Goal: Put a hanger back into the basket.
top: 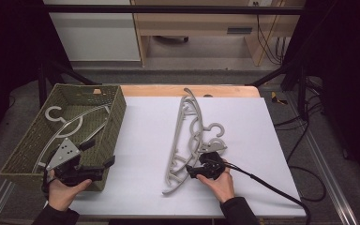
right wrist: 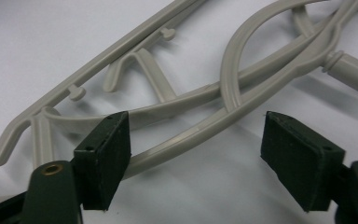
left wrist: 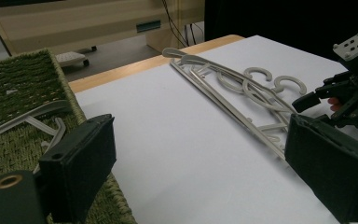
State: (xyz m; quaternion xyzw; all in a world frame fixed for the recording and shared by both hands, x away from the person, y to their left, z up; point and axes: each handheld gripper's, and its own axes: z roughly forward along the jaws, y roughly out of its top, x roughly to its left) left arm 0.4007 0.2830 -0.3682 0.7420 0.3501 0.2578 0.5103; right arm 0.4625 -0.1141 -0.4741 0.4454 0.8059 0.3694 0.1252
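At the left of the high view, the green basket (top: 115,117) already holds one grey hanger (top: 68,124). Two more, it seems, lie stacked at centre as the hanger pile (top: 187,136). The right gripper (top: 198,169) straddles a hanger arm with jaws apart, not yet pinching; the left gripper (top: 98,164) hovers open at lower left.

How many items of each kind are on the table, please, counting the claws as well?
Grey hangers: 3 (one in the basket, two stacked on the white sheet)
Green basket: 1
Claws: 2 (left claw, right claw)
Total: 6
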